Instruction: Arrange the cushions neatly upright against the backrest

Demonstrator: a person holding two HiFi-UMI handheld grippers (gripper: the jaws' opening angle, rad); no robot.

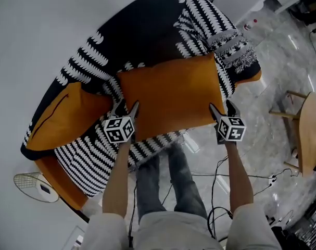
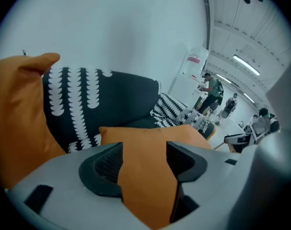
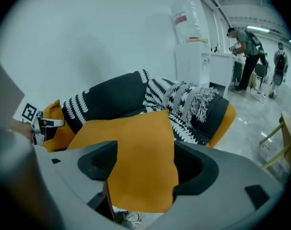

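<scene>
An orange cushion [image 1: 168, 95] lies flat across the seat of the sofa [image 1: 137, 30], which wears a black cover with white leaf print. My left gripper [image 1: 125, 107] grips the cushion's front left corner and my right gripper [image 1: 221, 108] its front right corner. In the left gripper view the orange cushion [image 2: 150, 176] fills the gap between the jaws of the left gripper [image 2: 144, 155], touching both. It does the same in the right gripper view, where the cushion [image 3: 135, 157] sits in my right gripper [image 3: 145, 159]. A second orange cushion [image 1: 64, 116] leans at the sofa's left end.
A fringed black-and-white throw [image 1: 210, 30] covers the sofa's right end. A round wooden table [image 1: 308, 132] stands on the marble floor at right, with cables [image 1: 220, 176] near my legs. A white fan [image 1: 35, 186] sits by the sofa's left end. People [image 2: 212, 92] stand far off.
</scene>
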